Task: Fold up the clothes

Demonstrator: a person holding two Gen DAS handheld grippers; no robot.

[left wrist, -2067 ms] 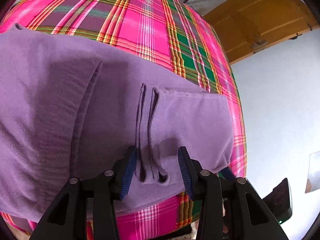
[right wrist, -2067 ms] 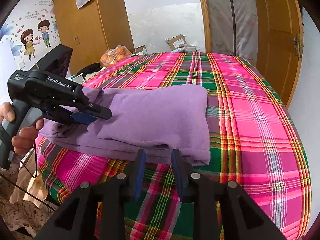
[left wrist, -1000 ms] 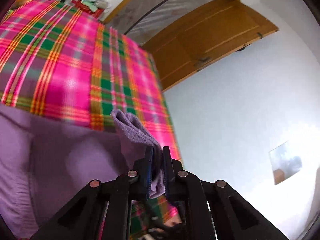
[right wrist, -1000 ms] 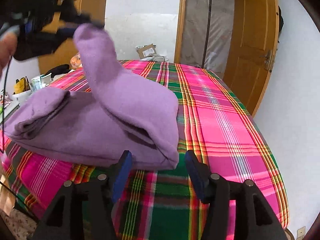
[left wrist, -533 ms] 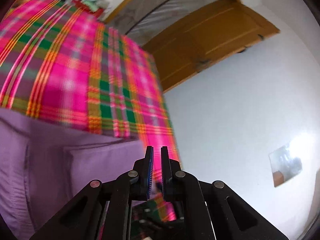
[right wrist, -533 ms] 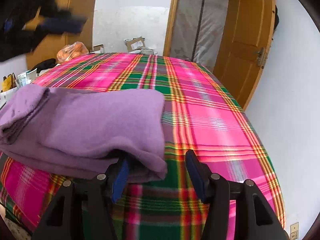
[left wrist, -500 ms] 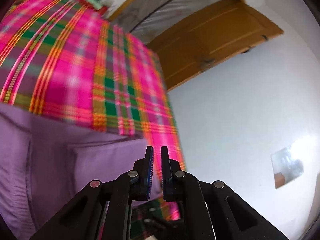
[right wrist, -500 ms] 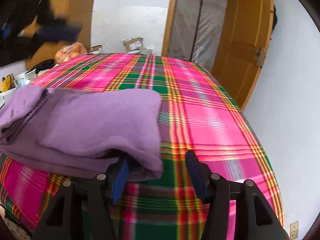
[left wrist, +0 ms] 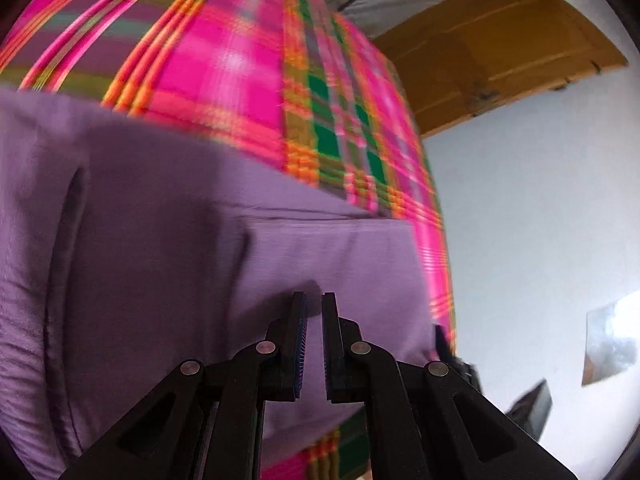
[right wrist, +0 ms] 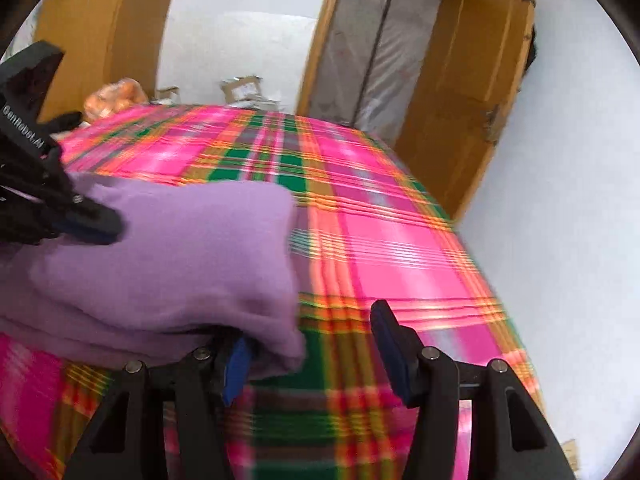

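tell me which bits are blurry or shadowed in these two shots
Left wrist view: the plaid blanket is smeared by motion, the left gripper stays sharp and casts a dark shadow on the purple garment. Right wrist view: blanket and garment edge streaked, right gripper crisp; fisheye bends the door.

One legible marking is present. In the right wrist view, white lettering on the black body of the left tongs reads "enRobot.AI"; the leading character is cut off at the frame edge. No other text, number or sign is readable.
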